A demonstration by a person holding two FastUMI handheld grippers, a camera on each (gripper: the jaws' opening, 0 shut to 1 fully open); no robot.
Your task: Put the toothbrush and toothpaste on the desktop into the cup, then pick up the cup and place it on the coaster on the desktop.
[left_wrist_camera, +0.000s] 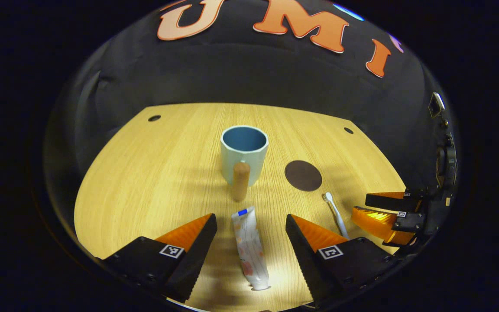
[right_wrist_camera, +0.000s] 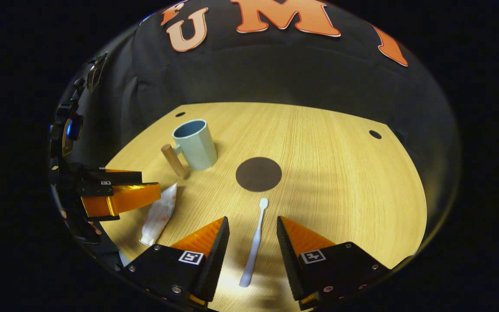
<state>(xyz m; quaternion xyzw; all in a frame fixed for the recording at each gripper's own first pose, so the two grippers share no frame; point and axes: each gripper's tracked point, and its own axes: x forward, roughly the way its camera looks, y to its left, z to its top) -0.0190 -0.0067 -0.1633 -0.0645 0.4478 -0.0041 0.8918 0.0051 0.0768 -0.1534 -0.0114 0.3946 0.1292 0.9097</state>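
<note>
Toothpaste (left_wrist_camera: 249, 247) between wide left tongs (left_wrist_camera: 251, 224), toothbrush (right_wrist_camera: 254, 242) between wide right tongs (right_wrist_camera: 252, 225), both untouched.

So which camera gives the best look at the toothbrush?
The right gripper view: the toothbrush lies whole between that gripper's open fingers. In the left gripper view the toothbrush is smaller, off to the side, its lower end hidden behind a finger.

Toothbrush (left_wrist_camera: 335, 214) handle end behind claw finger

Pale wood-grain desktop (left_wrist_camera: 154, 173) (two small round holes), black cloth wall (left_wrist_camera: 241, 73) behind, warm overhead light
</note>
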